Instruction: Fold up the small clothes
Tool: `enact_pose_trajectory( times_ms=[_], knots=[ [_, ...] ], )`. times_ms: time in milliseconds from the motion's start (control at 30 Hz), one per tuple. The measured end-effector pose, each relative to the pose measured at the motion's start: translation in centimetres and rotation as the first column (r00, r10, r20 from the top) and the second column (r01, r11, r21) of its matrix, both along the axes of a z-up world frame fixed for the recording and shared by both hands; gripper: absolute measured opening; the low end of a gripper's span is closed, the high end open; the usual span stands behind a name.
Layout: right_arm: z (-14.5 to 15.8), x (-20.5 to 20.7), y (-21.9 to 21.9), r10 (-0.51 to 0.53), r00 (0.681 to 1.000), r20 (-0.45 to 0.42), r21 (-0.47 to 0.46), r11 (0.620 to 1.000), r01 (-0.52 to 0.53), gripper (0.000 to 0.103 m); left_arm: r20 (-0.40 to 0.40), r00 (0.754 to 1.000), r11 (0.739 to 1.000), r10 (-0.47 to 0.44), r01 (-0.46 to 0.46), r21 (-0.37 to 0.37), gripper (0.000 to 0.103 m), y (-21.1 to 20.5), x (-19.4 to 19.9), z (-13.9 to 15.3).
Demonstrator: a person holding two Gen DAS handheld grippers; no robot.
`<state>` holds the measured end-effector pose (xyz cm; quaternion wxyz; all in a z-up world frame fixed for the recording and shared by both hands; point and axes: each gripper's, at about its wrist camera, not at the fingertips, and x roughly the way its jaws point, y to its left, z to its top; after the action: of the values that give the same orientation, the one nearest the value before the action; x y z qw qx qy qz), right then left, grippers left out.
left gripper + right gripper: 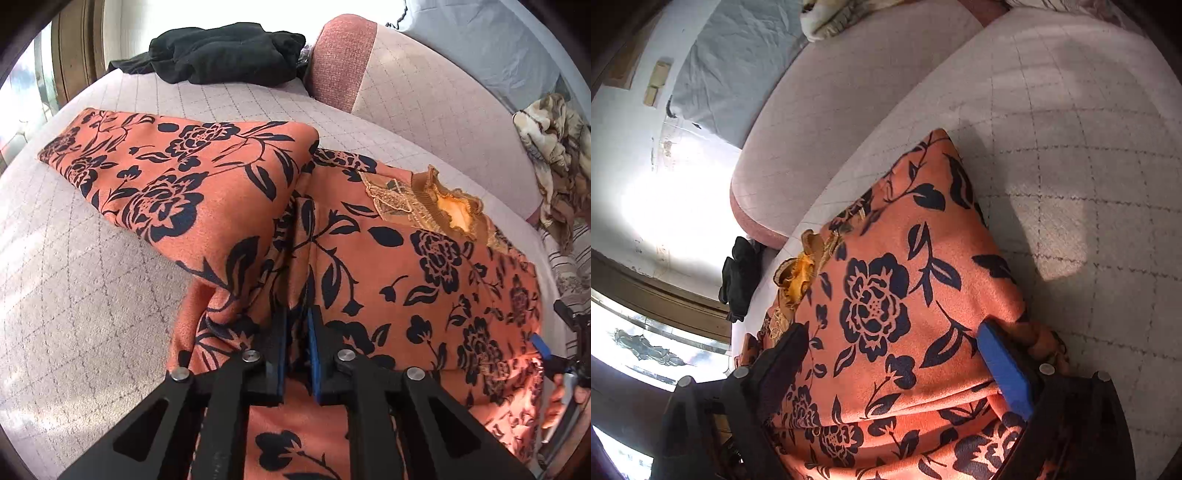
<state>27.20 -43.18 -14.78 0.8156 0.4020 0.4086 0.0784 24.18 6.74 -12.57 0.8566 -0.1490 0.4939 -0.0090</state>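
An orange top with a dark blue flower print lies on a pale quilted sofa seat. Its lace-trimmed collar points toward the backrest, and one sleeve lies out to the left. My left gripper is shut on a fold of the top near the sleeve seam. My right gripper is open, its jaws wide apart with the top bunched between them; it also shows at the right edge of the left wrist view.
A black garment lies at the far end of the seat beside a pink cushion. A beige patterned cloth is heaped at the right. The sofa backrest runs behind the top. A window is on the left.
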Motion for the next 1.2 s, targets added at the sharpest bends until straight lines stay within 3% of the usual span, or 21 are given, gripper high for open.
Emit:
enact_pose_trajectory(
  times_ms=[33, 100, 167, 233, 333, 433, 467, 633, 767, 833, 867, 900, 933, 1067, 1133, 1200],
  knots=[
    [1.2, -0.6, 0.3, -0.002, 0.999, 0.035, -0.029, 1.0, 0.003, 0.094, 0.037, 0.999, 0.999, 0.003, -0.001, -0.054, 0.023, 1.1, -0.5, 1.1],
    [3.7, -2.6, 1.8, 0.016, 0.993, 0.117, -0.108, 0.994, -0.003, 0.094, 0.139, 0.99, 0.992, 0.032, -0.014, -0.127, 0.056, 4.0, -1.9, 3.4],
    [5.5, -5.3, 4.1, 0.068, 0.981, 0.184, -0.212, 0.977, -0.028, 0.095, 0.229, 0.967, 0.985, 0.109, -0.075, -0.153, 0.068, 7.9, -3.2, 5.1],
    [5.5, -7.8, 7.1, 0.167, 0.966, 0.197, -0.276, 0.955, -0.109, 0.095, 0.257, 0.942, 0.967, 0.214, -0.168, -0.19, 0.069, 12.8, -3.3, 5.5],
    [3.5, -10.6, 10.8, 0.282, 0.944, 0.168, -0.357, 0.911, -0.209, 0.095, 0.185, 0.911, 0.912, 0.369, -0.315, -0.264, 0.069, 20.7, -1.3, 3.9],
    [1.1, -11.7, 12.4, 0.3, 0.946, 0.123, -0.41, 0.884, -0.227, 0.095, 0.117, 0.877, 0.857, 0.467, -0.415, -0.306, 0.068, 26.5, 1.6, 1.9],
    [0.2, -11.7, 12.4, 0.288, 0.953, 0.098, -0.399, 0.888, -0.228, 0.095, 0.106, 0.868, 0.847, 0.484, -0.436, -0.304, 0.068, 27.9, 2.6, 1.3],
    [-0.3, -12.5, 11.6, 0.277, 0.952, 0.132, -0.36, 0.908, -0.214, 0.095, 0.049, 0.833, 0.806, 0.551, -0.516, -0.289, 0.067, 31.9, 6.5, -1.5],
    [-0.4, -12.4, 11.6, 0.282, 0.949, 0.137, -0.354, 0.909, -0.219, 0.097, 0.081, 0.829, 0.815, 0.554, -0.519, -0.257, 0.067, 32.5, 8.1, -1.9],
    [-0.5, -12.3, 11.6, 0.286, 0.948, 0.14, -0.35, 0.91, -0.223, 0.098, 0.079, 0.822, 0.813, 0.564, -0.536, -0.227, 0.062, 32.6, 8.6, -1.8],
    [-0.5, -12.3, 11.5, 0.287, 0.948, 0.141, -0.348, 0.911, -0.224, 0.098, 0.071, 0.816, 0.81, 0.574, -0.553, -0.198, 0.046, 32.7, 8.9, -1.9],
    [-0.5, -12.3, 11.5, 0.287, 0.947, 0.142, -0.346, 0.911, -0.224, 0.098, 0.054, 0.811, 0.807, 0.583, -0.569, -0.158, 0.021, 33.1, 9.4, -2.1],
    [-0.6, -12.3, 11.5, 0.288, 0.947, 0.143, -0.344, 0.912, -0.225, 0.098, 0.038, 0.811, 0.808, 0.584, -0.576, -0.12, 0.01, 33.4, 9.8, -2.3],
    [-0.6, -12.3, 11.4, 0.287, 0.947, 0.146, -0.336, 0.915, -0.226, 0.098, 0.062, 0.832, 0.834, 0.552, -0.549, -0.055, 0.005, 33.0, 10.6, -0.6],
    [-0.6, -12.3, 11.4, 0.286, 0.946, 0.15, -0.331, 0.916, -0.225, 0.098, 0.134, 0.835, 0.843, 0.533, -0.537, -0.004, 0.005, 31.6, 10.2, 2.4],
    [-0.7, -12.4, 11.3, 0.284, 0.946, 0.158, -0.321, 0.921, -0.223, 0.098, 0.239, 0.852, 0.871, 0.466, -0.489, 0.042, 0.005, 28.6, 9.7, 6.5]
  ],
)
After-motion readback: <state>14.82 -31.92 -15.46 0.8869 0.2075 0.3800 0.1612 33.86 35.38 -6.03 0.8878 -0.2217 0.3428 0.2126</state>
